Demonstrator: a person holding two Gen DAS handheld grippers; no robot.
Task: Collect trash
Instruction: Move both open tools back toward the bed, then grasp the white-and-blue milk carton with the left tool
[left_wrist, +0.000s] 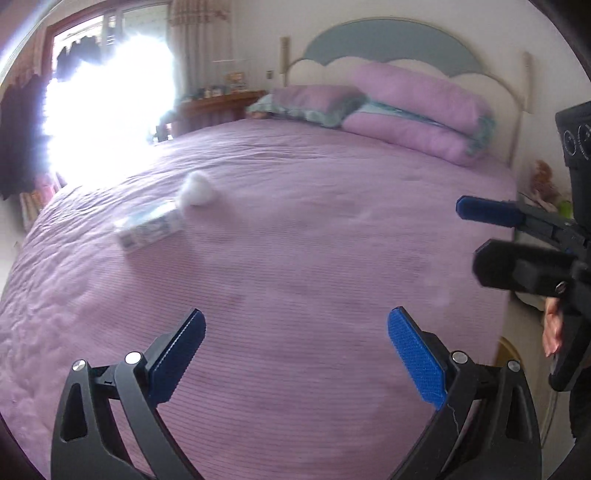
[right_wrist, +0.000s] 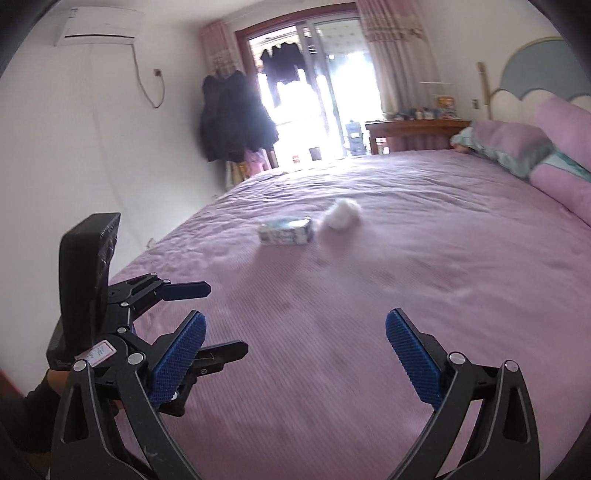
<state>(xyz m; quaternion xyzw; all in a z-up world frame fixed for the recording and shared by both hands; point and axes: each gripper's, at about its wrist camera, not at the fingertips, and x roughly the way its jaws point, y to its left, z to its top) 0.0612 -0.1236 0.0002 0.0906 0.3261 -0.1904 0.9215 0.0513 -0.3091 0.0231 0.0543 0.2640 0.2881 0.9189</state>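
A crumpled white tissue ball (left_wrist: 197, 189) (right_wrist: 340, 215) lies on the purple bed cover (left_wrist: 314, 240) (right_wrist: 424, 258). Right beside it lies a small white-and-blue carton (left_wrist: 149, 229) (right_wrist: 286, 229). Both are some way ahead of the grippers. My left gripper (left_wrist: 295, 321) hangs open above the cover with nothing between its blue pads; in the right wrist view it shows at the lower left (right_wrist: 227, 316). My right gripper (right_wrist: 295, 321) is wide open and empty too, and appears at the right edge of the left wrist view (left_wrist: 469, 232). A hand (left_wrist: 552, 328) holds its grip.
Purple pillows (left_wrist: 417, 110) (right_wrist: 517, 144) are stacked against the blue-and-cream headboard (left_wrist: 388, 40). Beyond the bed stand a wooden dresser (right_wrist: 413, 133) with small items, a bright balcony door (right_wrist: 314, 103) and dark coats (right_wrist: 232, 118) hanging by the wall.
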